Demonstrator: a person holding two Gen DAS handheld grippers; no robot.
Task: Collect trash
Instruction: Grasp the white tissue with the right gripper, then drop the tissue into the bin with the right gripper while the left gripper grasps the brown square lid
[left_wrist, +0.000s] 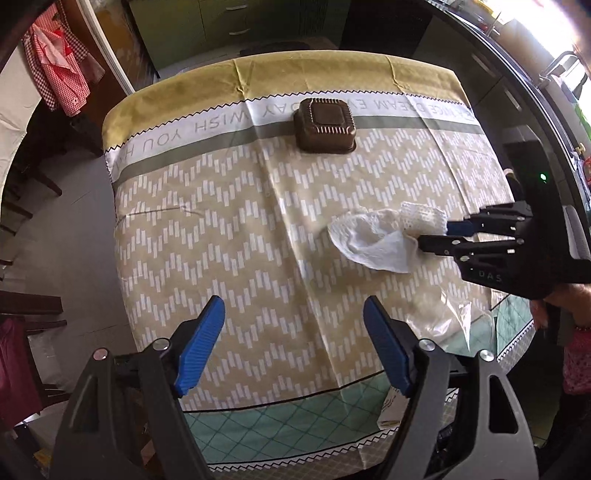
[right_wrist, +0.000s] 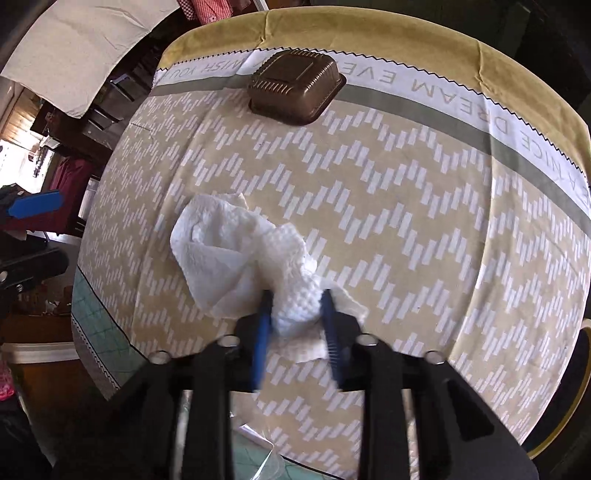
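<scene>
On a kitchen table (left_wrist: 229, 221) under a zigzag-patterned cloth, the right gripper (right_wrist: 295, 314) pinches a crumpled white paper towel (right_wrist: 236, 258), its blue pads pressed into the wad's near end while the rest of the sheet lies on the cloth. From the left wrist view the towel (left_wrist: 373, 236) sits at about three o'clock, with the right gripper (left_wrist: 432, 236) reaching in from the right edge. The left gripper (left_wrist: 293, 350) hangs spread and empty over the near side of the table. A brown plastic container (left_wrist: 325, 125) rests upside down at twelve o'clock, untouched, and a clear plastic wrapper (left_wrist: 454, 317) lies near the table's edge at five o'clock. By this showing, collection is only beginning: one piece gripped, none yet binned, and no bin is visible.
</scene>
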